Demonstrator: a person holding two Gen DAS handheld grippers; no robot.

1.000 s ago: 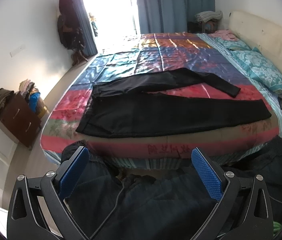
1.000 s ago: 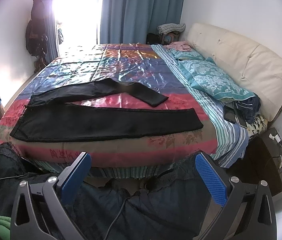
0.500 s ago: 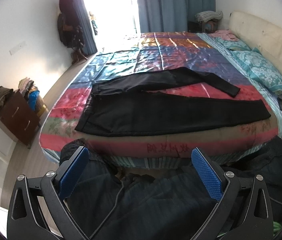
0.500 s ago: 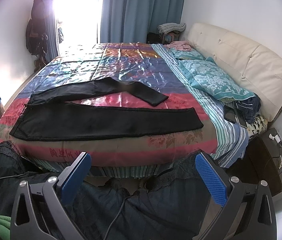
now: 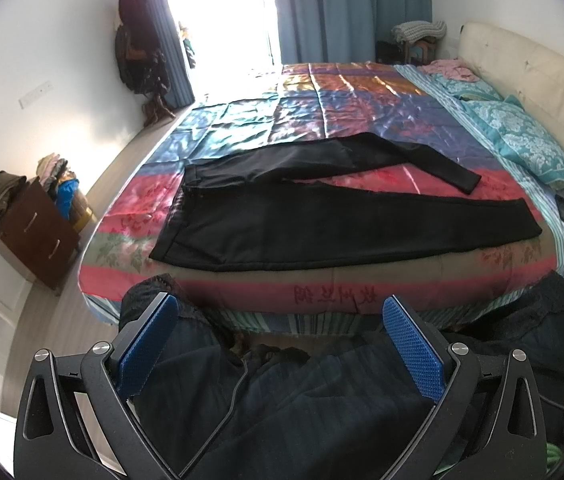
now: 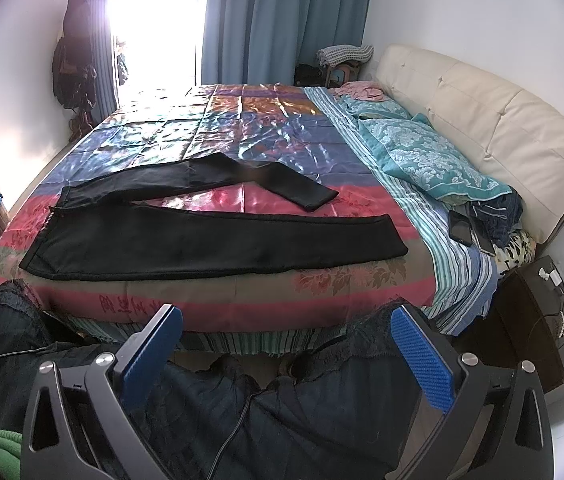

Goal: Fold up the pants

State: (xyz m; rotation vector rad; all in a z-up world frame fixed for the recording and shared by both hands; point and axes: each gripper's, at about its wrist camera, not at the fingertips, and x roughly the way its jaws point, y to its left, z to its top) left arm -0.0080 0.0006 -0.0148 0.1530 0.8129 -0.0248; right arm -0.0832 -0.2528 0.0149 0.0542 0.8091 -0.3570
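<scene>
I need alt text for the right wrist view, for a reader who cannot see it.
Black pants lie flat on a colourful bed, waistband at the left, the two legs spread apart towards the right. The open right tool is in the foreground, short of the bed, empty.

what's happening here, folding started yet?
Not yet. A person stands at the foot of the bed with a gripper in each hand. The left gripper and right gripper are both open, empty and held low, short of the mattress. The black pants lie flat and unfolded on the bedspread, waistband to the left, legs splayed apart toward the pillow. Nothing is touching the pants.
</scene>
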